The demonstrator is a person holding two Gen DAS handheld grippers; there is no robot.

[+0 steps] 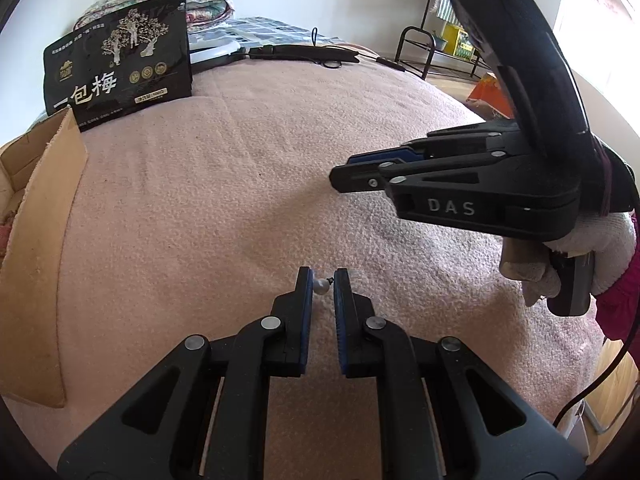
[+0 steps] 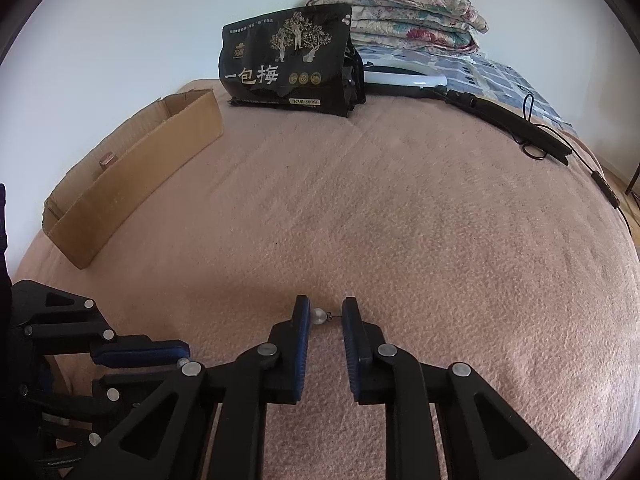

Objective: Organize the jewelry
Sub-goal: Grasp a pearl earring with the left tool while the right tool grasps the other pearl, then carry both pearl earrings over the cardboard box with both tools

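Observation:
A small pearl earring [image 1: 322, 287] with a thin dark hook sits between the fingertips of my left gripper [image 1: 323, 283], touching both pads above the pink blanket [image 1: 240, 184]. A second pearl earring [image 2: 320, 316] sits the same way between the fingertips of my right gripper [image 2: 326, 314]. Each gripper's jaws stand a narrow gap apart, closed on its pearl. The right gripper also shows in the left wrist view [image 1: 360, 168], up and to the right. The left gripper shows in the right wrist view [image 2: 140, 354] at the lower left. A cardboard box [image 2: 132, 172] lies at the left.
A black snack bag [image 2: 288, 64] stands at the far side of the bed. Folded floral quilts [image 2: 412, 16] lie behind it. A white ring lamp [image 2: 404, 78] with a black handle and cable [image 2: 520, 124] lies at the right. A metal rack [image 1: 432, 48] stands past the bed.

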